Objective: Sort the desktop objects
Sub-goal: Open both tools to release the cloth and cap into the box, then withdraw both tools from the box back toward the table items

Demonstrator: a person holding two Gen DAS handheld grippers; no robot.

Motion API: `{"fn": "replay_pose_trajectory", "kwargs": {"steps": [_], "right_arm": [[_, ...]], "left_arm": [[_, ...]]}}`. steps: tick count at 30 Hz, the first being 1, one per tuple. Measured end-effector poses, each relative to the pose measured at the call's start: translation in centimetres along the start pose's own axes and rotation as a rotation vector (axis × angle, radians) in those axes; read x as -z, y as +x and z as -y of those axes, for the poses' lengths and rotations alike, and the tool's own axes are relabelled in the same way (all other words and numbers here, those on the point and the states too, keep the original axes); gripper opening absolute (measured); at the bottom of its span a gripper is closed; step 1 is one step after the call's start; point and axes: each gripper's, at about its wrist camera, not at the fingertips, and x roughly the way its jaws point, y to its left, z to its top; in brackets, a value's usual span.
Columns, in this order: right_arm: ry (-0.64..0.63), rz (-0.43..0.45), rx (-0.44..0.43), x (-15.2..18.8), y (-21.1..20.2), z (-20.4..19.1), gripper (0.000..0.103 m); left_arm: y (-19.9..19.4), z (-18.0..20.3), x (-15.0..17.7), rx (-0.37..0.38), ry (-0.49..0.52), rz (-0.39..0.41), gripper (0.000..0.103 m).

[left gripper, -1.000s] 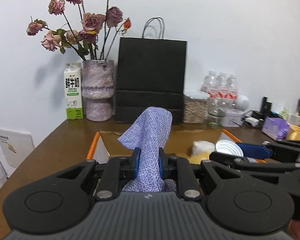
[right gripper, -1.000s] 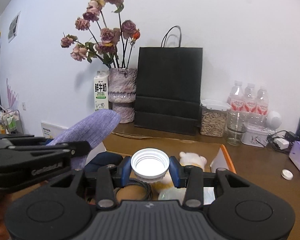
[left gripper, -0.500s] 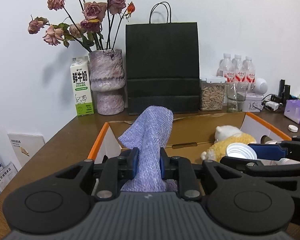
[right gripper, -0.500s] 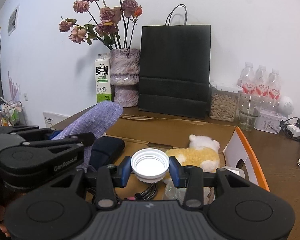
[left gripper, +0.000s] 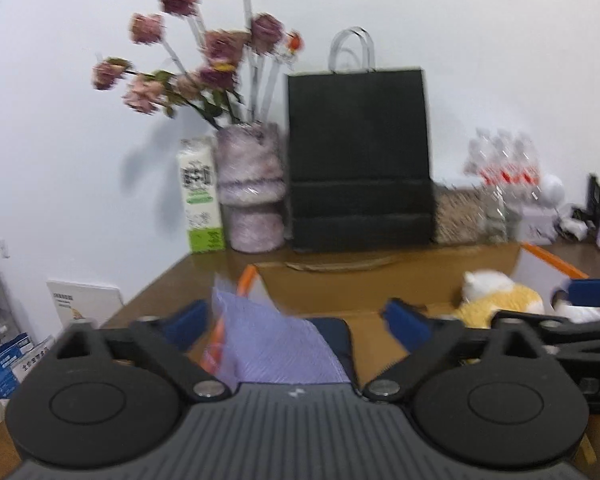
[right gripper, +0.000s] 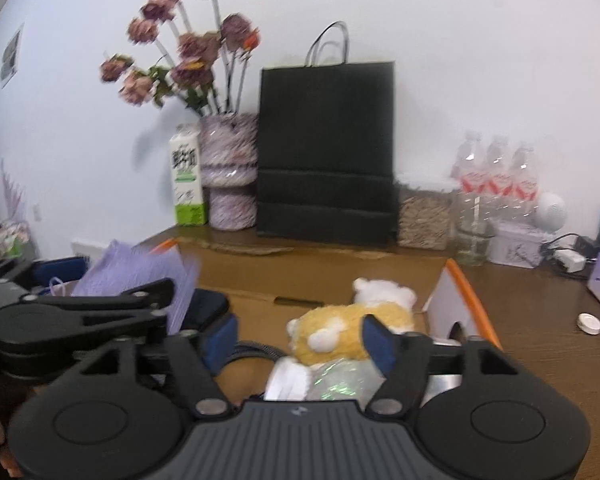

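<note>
My left gripper hangs over the left end of the cardboard box, its jaws opening wide. The purple woven cloth slumps loose between the fingers, and neither pad presses on it. It lies over a dark blue case. My right gripper is over the middle of the box, jaws opening with nothing gripped. Under it are a yellow and white plush toy and crinkled clear plastic. The white lid is not in sight. The picture is blurred.
Behind the box stand a black paper bag, a vase of dried roses, a milk carton, a grain jar and water bottles. A small white cap lies on the desk to the right.
Both grippers have opened. The purple cloth slipped from the left jaws and sagged down to the left. The white lid left the right jaws and dropped out of sight.
</note>
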Motion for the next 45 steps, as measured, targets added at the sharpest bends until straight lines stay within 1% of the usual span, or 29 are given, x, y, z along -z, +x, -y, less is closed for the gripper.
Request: {"fn": "replay_pose_trajectory", "kwargs": {"steps": [1,2,7,22,28,34,39,45], "right_arm": [[0.008,0.010,-0.002,0.0,-0.2,0.3,0.098],[0.017,0.020,-0.004,-0.1,-0.4,0.4,0.102],[0.020,0.045,-0.006,-0.3,-1.2,0.6,0.103],[0.008,0.060,0.000,-0.3,-2.0,0.6,0.103],[-0.009,0.084,-0.003,-1.0,-2.9,0.2,0.103],[-0.035,0.092,0.001,-2.0,-4.2,-0.5,0.103],[-0.056,0.098,0.009,-2.4,-6.0,-1.0,0.103],[-0.059,0.111,0.004,-2.3,-8.6,-1.4,0.103]], "left_arm": [[-0.1,-0.1,-0.1,-0.001,-0.005,0.008,0.103],[-0.2,-0.3,-0.2,0.001,-0.009,0.013,0.103],[-0.8,0.2,-0.3,-0.001,0.015,0.043,0.103],[-1.6,0.2,-0.4,0.012,0.014,0.076,0.103],[-2.4,0.0,-1.3,0.007,0.004,0.106,0.103],[-3.4,-0.2,-2.5,0.005,0.000,0.127,0.103],[-4.5,-0.2,-3.2,0.010,0.014,0.124,0.103],[-6.9,-0.4,-3.9,0.011,0.028,0.153,0.103]]}}
